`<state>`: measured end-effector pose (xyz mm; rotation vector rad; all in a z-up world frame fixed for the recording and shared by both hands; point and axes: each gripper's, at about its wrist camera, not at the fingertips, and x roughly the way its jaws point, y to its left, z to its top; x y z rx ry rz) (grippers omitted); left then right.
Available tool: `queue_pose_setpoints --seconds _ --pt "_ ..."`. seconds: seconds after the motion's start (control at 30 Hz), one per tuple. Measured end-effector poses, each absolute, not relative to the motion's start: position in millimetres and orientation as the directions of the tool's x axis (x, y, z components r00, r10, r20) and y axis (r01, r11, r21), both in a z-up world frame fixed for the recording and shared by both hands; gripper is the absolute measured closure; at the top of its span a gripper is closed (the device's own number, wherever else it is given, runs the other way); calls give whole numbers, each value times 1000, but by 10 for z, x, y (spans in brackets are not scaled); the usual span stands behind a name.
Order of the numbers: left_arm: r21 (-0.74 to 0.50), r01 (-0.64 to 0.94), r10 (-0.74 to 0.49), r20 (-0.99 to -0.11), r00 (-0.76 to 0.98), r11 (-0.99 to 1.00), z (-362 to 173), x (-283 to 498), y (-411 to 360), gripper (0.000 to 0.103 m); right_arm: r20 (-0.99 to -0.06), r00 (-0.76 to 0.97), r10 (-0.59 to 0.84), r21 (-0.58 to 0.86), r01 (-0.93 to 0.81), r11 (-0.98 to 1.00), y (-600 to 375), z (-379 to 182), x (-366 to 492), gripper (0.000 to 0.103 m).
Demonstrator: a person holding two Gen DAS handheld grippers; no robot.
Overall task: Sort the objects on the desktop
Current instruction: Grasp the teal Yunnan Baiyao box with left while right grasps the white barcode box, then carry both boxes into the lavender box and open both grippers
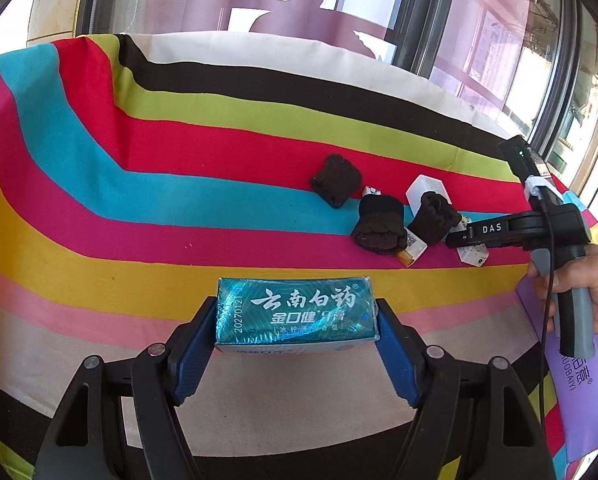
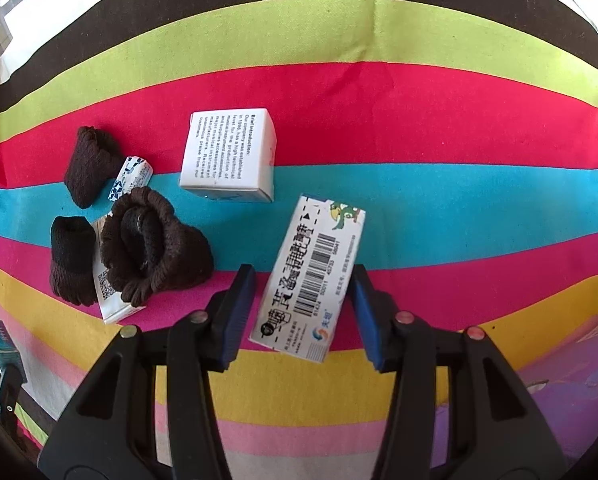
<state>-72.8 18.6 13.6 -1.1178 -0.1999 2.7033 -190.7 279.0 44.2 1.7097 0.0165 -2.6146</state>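
My left gripper (image 1: 297, 320) is shut on a teal toothpaste box (image 1: 295, 312) and holds it above the striped cloth. My right gripper (image 2: 303, 308) is open, its blue pads either side of a white barcode box (image 2: 309, 280) that lies on the cloth; I cannot tell if the pads touch it. The right gripper also shows in the left wrist view (image 1: 455, 240), low over the pile. A white cube box (image 2: 227, 156) lies beyond. Three dark brown knitted pieces (image 2: 155, 248) (image 2: 89, 166) (image 2: 71, 260) lie at the left among small white boxes (image 2: 111, 288) (image 2: 130, 178).
The striped cloth (image 1: 139, 184) covers the table. A purple bag (image 1: 587, 384) lies at the right edge. Windows (image 1: 499, 40) stand behind the table's far edge. The held teal box shows at the far left of the right wrist view (image 2: 3, 344).
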Motion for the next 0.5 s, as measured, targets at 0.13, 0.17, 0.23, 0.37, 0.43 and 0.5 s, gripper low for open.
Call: queue_pose_setpoints --seconds 0.13,0.17,0.23,0.37,0.43,0.5 --pt "-207 -137 243 -671 -701 -969 144 -707 195 28 -915 -403 -5 1 9 -1000 2812 441 -1915 67" --pt "-210 -136 244 -670 -701 -968 143 -702 197 28 -916 -400 -14 11 10 -1000 2836 455 -1918 67" --pt "-212 -132 242 -664 -707 -968 146 -688 199 28 -917 -397 -32 32 6 -999 2886 479 -1923 67" --pt "-197 -132 232 -665 -710 -971 150 -682 229 28 -917 -394 -67 75 -5 -997 2915 549 -1918 67" --pt "-195 -129 227 -661 -715 -972 159 -675 226 28 -908 -413 -71 82 -11 -997 2921 638 -1903 67" --pt "-192 -120 219 -655 -723 -974 174 -665 216 28 -894 -441 -81 100 -19 -995 2946 776 -1868 67"
